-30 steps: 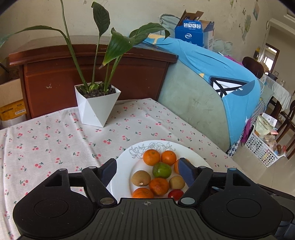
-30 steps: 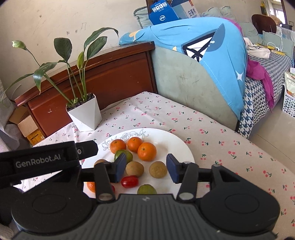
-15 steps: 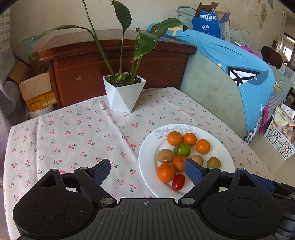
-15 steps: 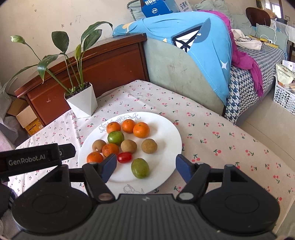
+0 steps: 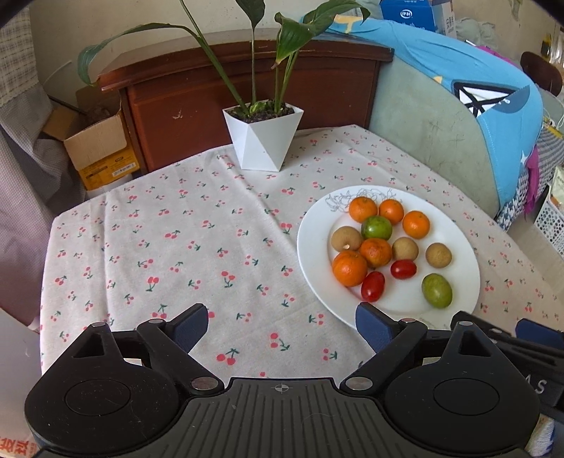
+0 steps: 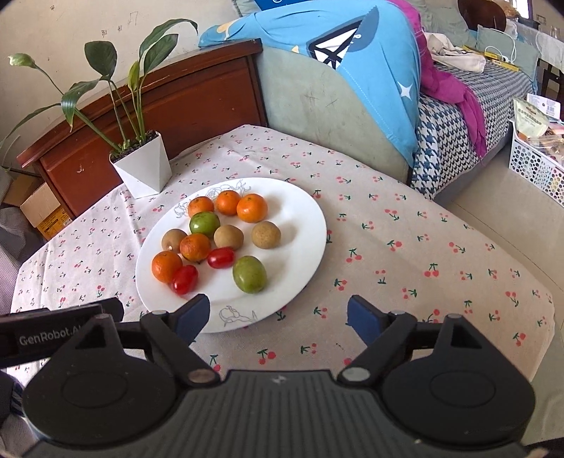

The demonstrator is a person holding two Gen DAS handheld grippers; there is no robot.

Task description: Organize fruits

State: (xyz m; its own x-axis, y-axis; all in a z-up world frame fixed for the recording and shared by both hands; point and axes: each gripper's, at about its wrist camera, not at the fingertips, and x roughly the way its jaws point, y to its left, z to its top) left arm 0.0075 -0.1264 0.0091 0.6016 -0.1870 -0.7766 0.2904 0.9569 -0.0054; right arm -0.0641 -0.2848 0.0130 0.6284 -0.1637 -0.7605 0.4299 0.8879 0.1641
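Scuffed cream wall (image 6: 70, 28), dark wooden cabinet (image 5: 218, 91), grey-green sofa (image 6: 317, 105) under blue cover (image 6: 370, 70), daylight

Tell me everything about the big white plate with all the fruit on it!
The white plate is round, shallow and glossy, like ceramic, with thin grey line drawings near its far and near rims. It lies flat on the cherry-print tablecloth, in front of the white plant pot. It holds five oranges, three brown round fruits, two green fruits and two red cherry tomatoes, mostly crowded on its left half. Neither gripper touches it.
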